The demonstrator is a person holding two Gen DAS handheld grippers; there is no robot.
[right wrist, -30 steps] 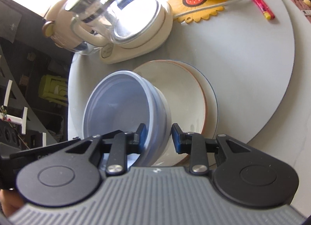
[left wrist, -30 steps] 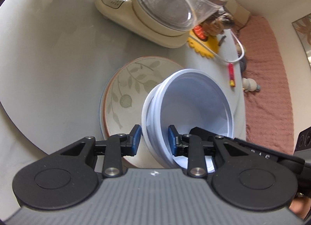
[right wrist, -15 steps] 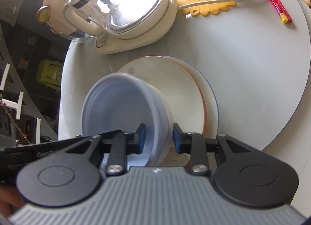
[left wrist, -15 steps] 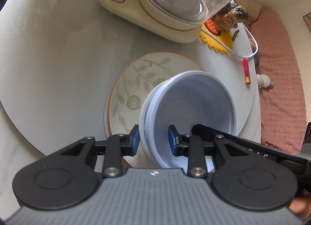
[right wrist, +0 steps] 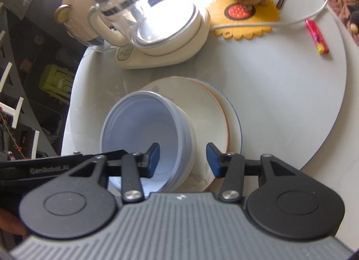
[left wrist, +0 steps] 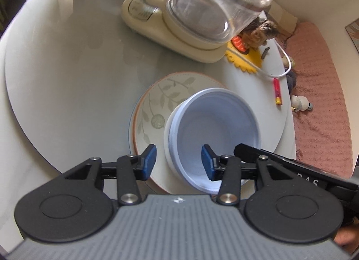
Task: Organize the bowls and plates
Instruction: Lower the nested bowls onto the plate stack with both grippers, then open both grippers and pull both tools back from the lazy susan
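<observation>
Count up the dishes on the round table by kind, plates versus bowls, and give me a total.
Plates: 2, a leaf-patterned plate stacked on a blue-rimmed plate
Bowls: 2, nested pale blue bowls on the plates
Total: 4

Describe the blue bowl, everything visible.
The blue bowl is pale blue, plastic-looking and round, with stepped ridges below its rim, possibly a nested stack. It is empty and sits upright on the leaf-patterned plate, off-centre toward the grippers. The left gripper and right gripper each straddle its rim on opposite sides, one pad inside and one outside; both are opening, and no pad presses the wall.
</observation>
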